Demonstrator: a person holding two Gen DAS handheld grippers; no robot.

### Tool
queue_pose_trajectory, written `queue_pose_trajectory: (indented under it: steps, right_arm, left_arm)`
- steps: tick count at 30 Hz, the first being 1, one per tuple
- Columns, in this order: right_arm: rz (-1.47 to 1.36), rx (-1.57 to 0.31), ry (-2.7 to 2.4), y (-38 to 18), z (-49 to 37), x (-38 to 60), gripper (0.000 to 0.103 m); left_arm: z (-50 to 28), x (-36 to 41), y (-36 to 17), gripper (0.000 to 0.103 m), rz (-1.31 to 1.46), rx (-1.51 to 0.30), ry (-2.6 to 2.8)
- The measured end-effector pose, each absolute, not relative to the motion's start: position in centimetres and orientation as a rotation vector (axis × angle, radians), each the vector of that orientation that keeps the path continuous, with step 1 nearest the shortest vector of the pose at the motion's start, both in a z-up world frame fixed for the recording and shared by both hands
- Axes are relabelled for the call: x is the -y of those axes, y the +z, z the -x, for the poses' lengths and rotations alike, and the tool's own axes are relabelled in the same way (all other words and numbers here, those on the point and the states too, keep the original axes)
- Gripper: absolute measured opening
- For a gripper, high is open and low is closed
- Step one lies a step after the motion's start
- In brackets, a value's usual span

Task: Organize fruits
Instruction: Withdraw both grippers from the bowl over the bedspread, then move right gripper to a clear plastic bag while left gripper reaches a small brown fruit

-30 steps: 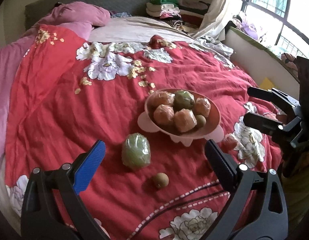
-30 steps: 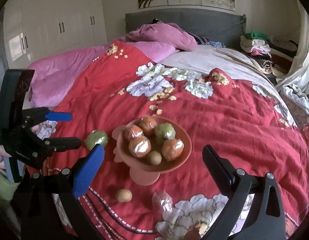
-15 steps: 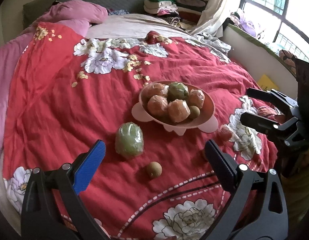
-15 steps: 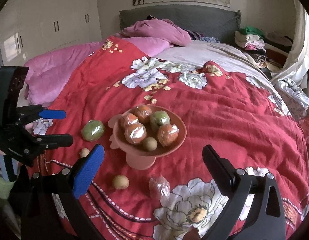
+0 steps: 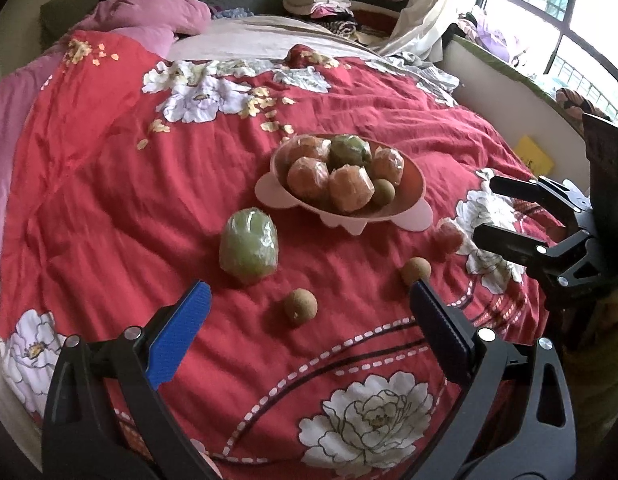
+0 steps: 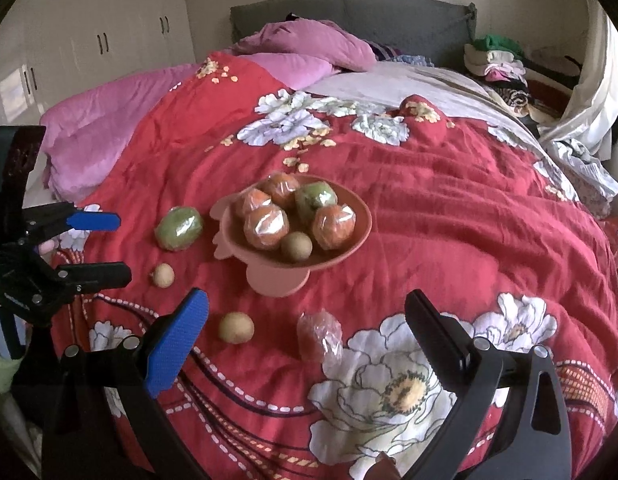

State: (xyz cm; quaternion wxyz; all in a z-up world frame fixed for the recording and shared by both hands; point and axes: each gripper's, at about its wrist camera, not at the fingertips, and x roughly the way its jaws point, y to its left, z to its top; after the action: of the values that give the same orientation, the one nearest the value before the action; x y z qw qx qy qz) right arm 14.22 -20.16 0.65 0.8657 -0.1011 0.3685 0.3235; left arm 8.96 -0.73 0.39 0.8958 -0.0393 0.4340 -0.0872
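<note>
A pink fruit bowl [image 5: 413, 184] [image 6: 359, 232] on the red floral bedspread holds several wrapped orange fruits, a wrapped green one and a small brown one. On the spread lie a wrapped green fruit [image 5: 249, 246] [image 6: 179, 228], two small brown fruits [image 5: 301, 306] [image 5: 416, 271] [image 6: 163, 275] [image 6: 236, 327] and a wrapped reddish fruit [image 5: 449, 235] [image 6: 320, 334]. My left gripper [image 5: 309, 308] [image 6: 97, 246] is open and empty, just short of the nearer brown fruit. My right gripper [image 6: 307, 316] [image 5: 485, 210] is open and empty above the reddish fruit.
The red bedspread [image 5: 109, 184] covers a bed with pink bedding [image 6: 117, 120] at the head. A grey headboard [image 6: 389, 20], folded clothes [image 6: 497, 60] and white wardrobes [image 6: 89, 40] stand behind. A window [image 5: 569, 20] and low wall [image 5: 509, 92] flank the right side.
Both grippers have pulled back and lifted a little, so the bowl and loose fruits sit farther away. A second small brown fruit and the reddish fruit now show in the left wrist view.
</note>
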Motion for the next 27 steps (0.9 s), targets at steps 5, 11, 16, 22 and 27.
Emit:
queue_pose_trajectory:
  steps: [5,11,16,22,27]
  right_arm:
    - [0.218,-0.784,0.666,0.2,-14.0,20.3,0.098]
    - [0.225,-0.797,0.643,-0.3,-14.0,20.6,0.098]
    - [0.238,-0.813,0.62,-1.0,-14.0,20.9,0.098]
    - [0.24,-0.832,0.616,-1.9,-14.5,20.9,0.097]
    - [0.244,-0.853,0.639,-2.7,-14.9,20.6,0.071]
  left_arm:
    - [-8.8,0.6,0.1,0.093,0.086,-0.907,-0.188]
    - [-8.7,0.4,-0.5,0.093,0.088,-0.919,-0.192]
    - [-8.9,0.3,-1.0,0.091,0.088,-0.928,-0.201]
    - [-8.9,0.6,-1.7,0.081,0.088,-0.94,-0.222]
    - [-9.3,0.8,-2.6,0.071,0.091,-0.959,-0.23]
